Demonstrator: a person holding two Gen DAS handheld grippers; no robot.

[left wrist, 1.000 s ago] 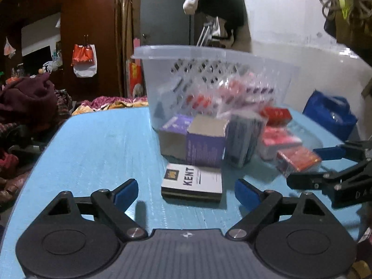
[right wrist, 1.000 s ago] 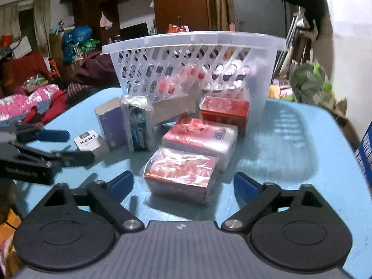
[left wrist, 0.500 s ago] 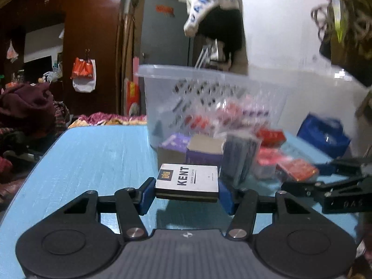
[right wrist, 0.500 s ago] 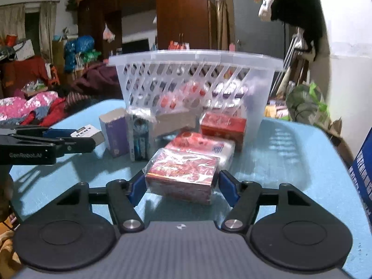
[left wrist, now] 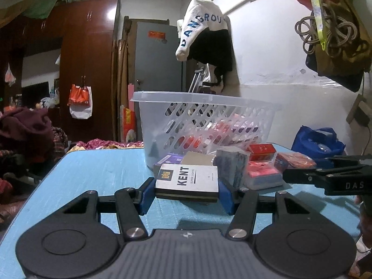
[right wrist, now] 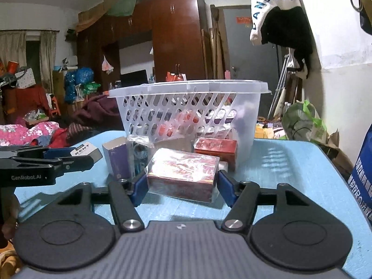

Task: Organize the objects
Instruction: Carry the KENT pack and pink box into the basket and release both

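Cigarette packs were what I held, one in each claw. My left claw (left wrist: 187,191) was clenched on a white Kent pack (left wrist: 187,178) with a dark lower edge and a small gold crest beside the black lettering; it lay flat between the blue pads (left wrist: 147,194), raised off the blue surface (left wrist: 97,174), in front of the white slotted basket (left wrist: 204,121). My right claw (right wrist: 181,187) gripped a red pack in crinkled clear wrap (right wrist: 182,173), also flat, just in front of the basket and above the surface.

Against the basket's front wall I counted four loose items from the right wrist view: a purple box (right wrist: 117,157) standing upright, a clear-wrapped dark pack (right wrist: 139,154) touching it, a brownish box (right wrist: 176,143) behind them, and one red box (right wrist: 216,150) against the wall. More red and purple packs showed through the basket's slots, too blurred to count.
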